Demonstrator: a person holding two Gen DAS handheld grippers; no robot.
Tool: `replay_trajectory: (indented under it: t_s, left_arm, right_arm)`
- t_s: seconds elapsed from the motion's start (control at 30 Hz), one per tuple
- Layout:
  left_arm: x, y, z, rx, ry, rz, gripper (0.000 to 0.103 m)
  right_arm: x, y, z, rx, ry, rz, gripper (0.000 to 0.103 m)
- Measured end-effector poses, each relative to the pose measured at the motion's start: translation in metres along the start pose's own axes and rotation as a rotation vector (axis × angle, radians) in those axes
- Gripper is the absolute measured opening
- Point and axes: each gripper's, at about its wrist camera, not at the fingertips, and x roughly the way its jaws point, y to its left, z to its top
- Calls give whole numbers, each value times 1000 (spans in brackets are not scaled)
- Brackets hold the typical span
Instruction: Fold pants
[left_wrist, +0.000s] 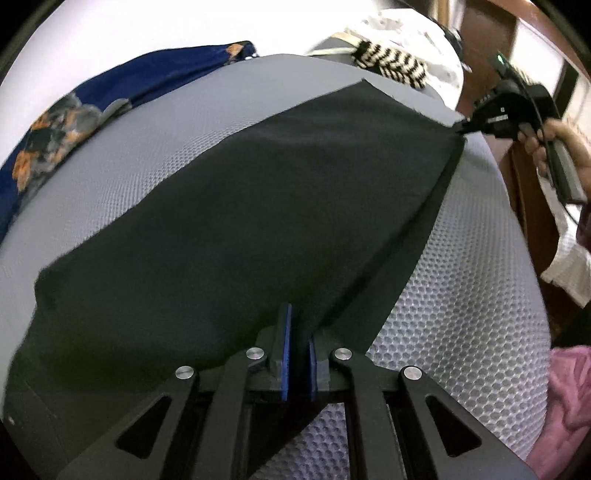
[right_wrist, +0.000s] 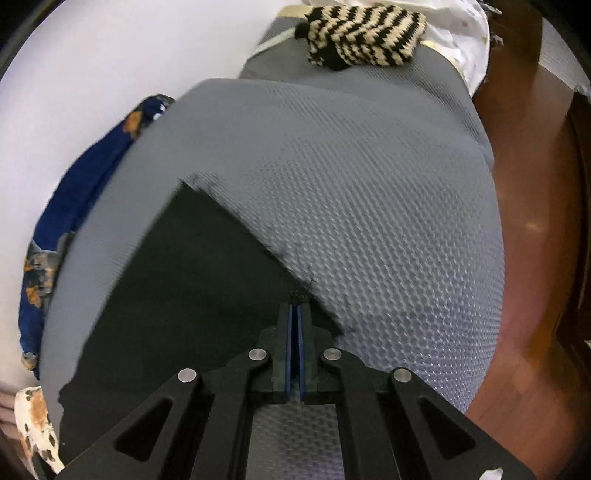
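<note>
Both sets of jaws are clamped on cloth. The left gripper (left_wrist: 299, 332) pinches an edge of the black pants (left_wrist: 240, 221) at 6 o'clock in its own view. The right gripper (right_wrist: 295, 308) has its pads nearly touching, with a pants corner nipped at the tips; in the left view it sits at 2 o'clock, gripping the far corner, held by the person's hand (left_wrist: 554, 144).

The pants lie spread flat across the grey mesh mattress (left_wrist: 461, 295), and the edge running between the two grippers looks taut.

Judgement: this is a two-corner carry for the fold.

- Keep both hands at matching height and pace so that edge stays straight, with no sag and no twist.
- Lift only enough to clear the lower layer; dragging on the mesh could bunch it.
- Land the carried edge square on the opposite edge, then release both together.
- The right grip looks shallow, right at the corner tip, so avoid jerks or it could slip.
- Stay clear of the striped knit (right_wrist: 365, 37) at 12 o'clock and the blue floral cloth (left_wrist: 74, 122) at 10.
</note>
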Motion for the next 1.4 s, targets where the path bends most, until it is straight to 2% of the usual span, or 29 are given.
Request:
replay_trajectory:
  t_s: [0.1,0.37,0.57,0.63,0.67,0.73,0.77,0.87,0.93,1.0,1.13,1.23,1.4]
  left_arm:
    - [-4,-5,-1,37,-4,5,8]
    - [-4,-7,-4,54,-3,-30,8]
    - [-1,-6,-5,49,6,-34,12]
    - [-1,-5,-5,36,11,-46,18]
    - [-2,-4,-5,27,13,-55,22]
    - [-7,0,-4,-15,15,-67,44]
    - [-12,2,-5,-31,3,-78,48]
    - [-32,13,-9,-83,-63,-105,56]
    - [-44,29,-11,-141,-113,-95,62]
    - [-48,46,-15,-205,-135,-60,63]
    - [-34,70,-28,-322,-86,-26,63]
    - [-24,70,-40,-330,-31,-34,63]
    - [-27,59,-49,-278,-35,-9,63]
  right_arm:
    - [-3,-5,-1,12,-5,8,2]
    - [-5,-12,-9,-1,-4,-19,1]
    - [4,-8,-15,-26,2,-75,3]
    - [3,-5,-15,-52,11,-94,13]
    - [3,-4,-14,-59,13,-114,22]
    - [0,-3,-13,-69,18,-131,32]
    - [-4,-3,-12,-62,15,-124,37]
    - [-17,-1,-9,-64,-31,-136,37]
    - [-26,9,-6,-100,-64,-139,37]
    - [-31,26,-5,-143,-77,-119,38]
    - [-22,64,-8,-231,-57,-71,39]
    - [-6,92,-15,-299,-18,-51,39]
    - [6,131,-34,-397,27,-19,39]
